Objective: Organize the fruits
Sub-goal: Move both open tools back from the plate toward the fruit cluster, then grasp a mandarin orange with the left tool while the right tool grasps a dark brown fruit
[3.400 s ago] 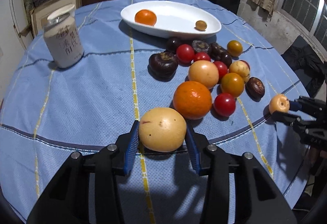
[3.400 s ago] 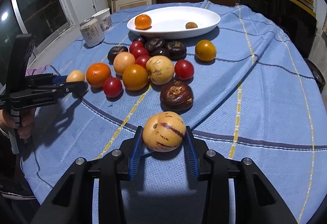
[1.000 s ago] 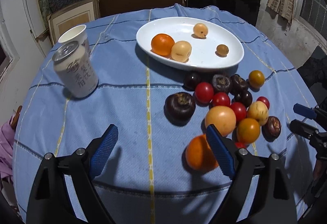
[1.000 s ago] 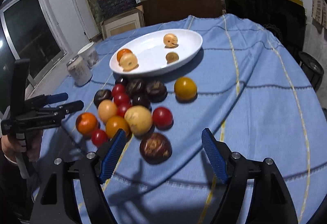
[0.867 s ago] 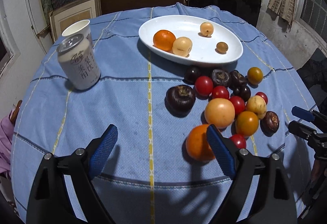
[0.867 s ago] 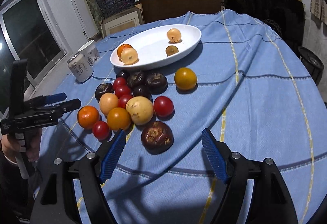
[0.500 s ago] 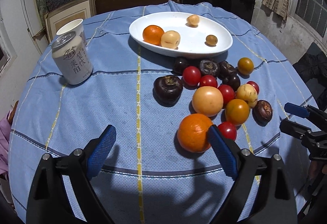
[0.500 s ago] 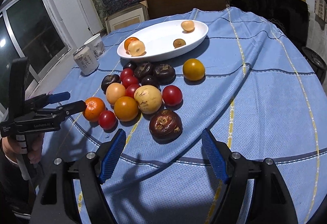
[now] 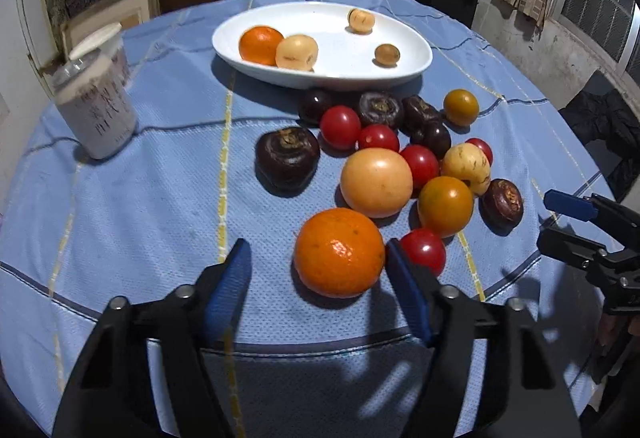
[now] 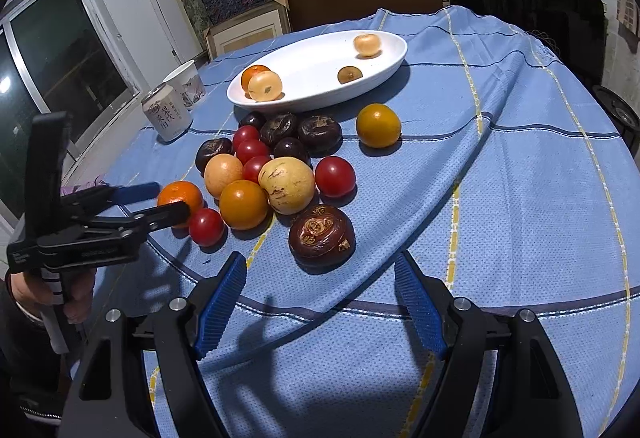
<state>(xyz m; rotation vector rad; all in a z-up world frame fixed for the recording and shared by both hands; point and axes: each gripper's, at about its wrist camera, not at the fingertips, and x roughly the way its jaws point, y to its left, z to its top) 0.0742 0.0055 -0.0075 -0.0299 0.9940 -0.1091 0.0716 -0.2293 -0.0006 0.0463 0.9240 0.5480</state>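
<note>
An orange lies on the blue cloth between the fingers of my left gripper, whose jaws are closing. The right pad is at the orange's side and a gap shows on the left. From the right wrist view, the left gripper straddles that orange. My right gripper is open, just short of a dark brown fruit. Red tomatoes, yellow fruits and dark fruits cluster behind. The white oval plate holds an orange and three small pale fruits.
A drink can and a paper cup stand at the left of the round table. A hand holds the left gripper's handle. The right gripper reaches in at the table's right edge. Shelves and boxes stand behind.
My left gripper has sunk toward the orange and its jaws have narrowed around it. The right gripper has stayed open and hardly moved.
</note>
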